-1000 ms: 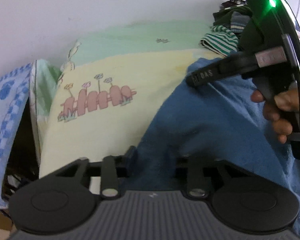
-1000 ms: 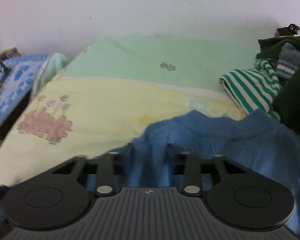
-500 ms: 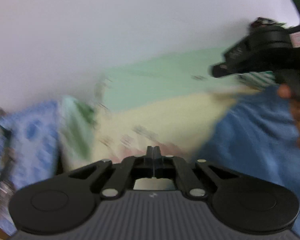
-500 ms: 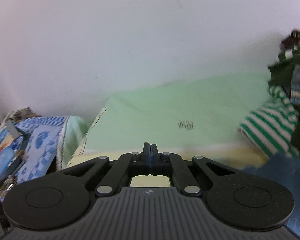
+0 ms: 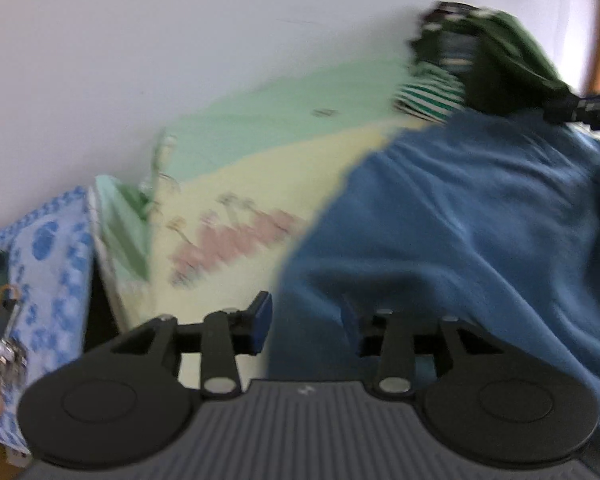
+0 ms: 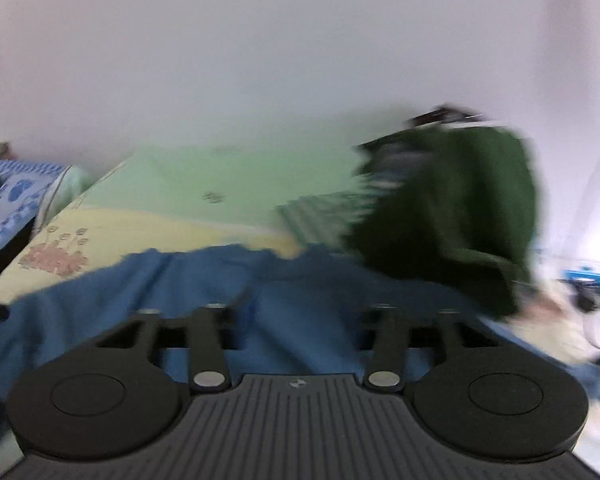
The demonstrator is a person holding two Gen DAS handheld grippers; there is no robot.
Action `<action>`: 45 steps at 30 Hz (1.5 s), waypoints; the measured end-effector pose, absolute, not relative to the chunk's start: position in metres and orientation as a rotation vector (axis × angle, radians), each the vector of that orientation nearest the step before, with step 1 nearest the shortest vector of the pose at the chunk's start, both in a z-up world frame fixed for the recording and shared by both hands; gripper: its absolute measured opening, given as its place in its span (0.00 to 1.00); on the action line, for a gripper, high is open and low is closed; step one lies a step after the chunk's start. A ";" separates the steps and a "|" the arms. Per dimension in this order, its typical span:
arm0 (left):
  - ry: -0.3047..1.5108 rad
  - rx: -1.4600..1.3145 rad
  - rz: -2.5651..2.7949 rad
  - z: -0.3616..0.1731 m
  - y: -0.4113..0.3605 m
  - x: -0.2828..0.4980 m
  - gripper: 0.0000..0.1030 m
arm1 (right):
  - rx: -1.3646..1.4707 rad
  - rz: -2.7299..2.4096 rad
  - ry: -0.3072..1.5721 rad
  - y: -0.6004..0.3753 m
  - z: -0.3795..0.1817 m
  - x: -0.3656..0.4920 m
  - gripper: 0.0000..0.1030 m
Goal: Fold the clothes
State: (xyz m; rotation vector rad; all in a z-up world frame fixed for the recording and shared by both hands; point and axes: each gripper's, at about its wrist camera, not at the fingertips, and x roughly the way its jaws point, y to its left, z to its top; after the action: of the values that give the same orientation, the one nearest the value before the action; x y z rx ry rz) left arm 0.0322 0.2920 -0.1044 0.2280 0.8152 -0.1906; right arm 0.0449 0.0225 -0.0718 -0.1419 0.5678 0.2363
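At the far left stands a blue patterned cloth [image 5: 48,264] on something beside the bed; its support is not clear. Next comes the bed sheet [image 5: 236,184], pale yellow with a pink fence print and green toward the wall.

The left tool [image 5: 306,326] hangs over the near left edge of the blue garment [image 5: 460,232], which lies spread across the bed. Half a second ago its jaws were shut with nothing between them; they have just been opening and now stand about halfway apart, with cloth below and behind the gap, but the pads do not press on it.

The right tool [image 6: 300,320] has changed the same way: shut and lifted toward the wall half a second ago, its jaws have just been opening and are now wide, low over the garment's middle, empty. 1 second ago both tools sat in the fabric; since then the garment has come to lie flatter, with its far edge running across the sheet.

To the right, the pile of unfolded clothes [image 6: 452,216], dark green over striped pieces, waits near the wall.

My reading: 1 fold or spreading pull is finished, and both tools are returning for a fresh grip, so the garment is only partly folded.
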 end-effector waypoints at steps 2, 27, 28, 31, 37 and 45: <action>0.822 0.228 -0.209 -0.108 0.283 0.012 0.49 | -0.104 0.226 0.564 0.002 -0.070 0.017 0.81; 0.855 0.219 -0.142 -0.105 0.267 -0.008 0.45 | -0.137 0.147 0.895 -0.103 -0.106 -0.070 0.66; 0.851 0.232 -0.161 -0.100 0.262 -0.019 0.52 | -0.145 0.150 0.910 -0.110 -0.108 -0.074 0.66; 0.857 0.296 -0.243 -0.091 0.236 -0.059 0.59 | -0.140 0.165 0.925 -0.132 -0.112 -0.087 0.65; 0.848 0.294 -0.489 -0.086 0.165 -0.111 0.70 | -0.081 0.234 0.951 -0.161 -0.119 -0.101 0.64; 0.981 0.219 -0.536 -0.122 0.105 -0.100 0.65 | -0.085 0.387 0.939 -0.164 -0.126 -0.116 0.49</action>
State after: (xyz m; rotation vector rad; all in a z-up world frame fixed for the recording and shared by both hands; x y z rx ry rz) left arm -0.1004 0.1054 -0.1222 0.2191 0.9815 -0.5359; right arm -0.1161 -0.1636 -0.1264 -0.0848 0.9393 0.3867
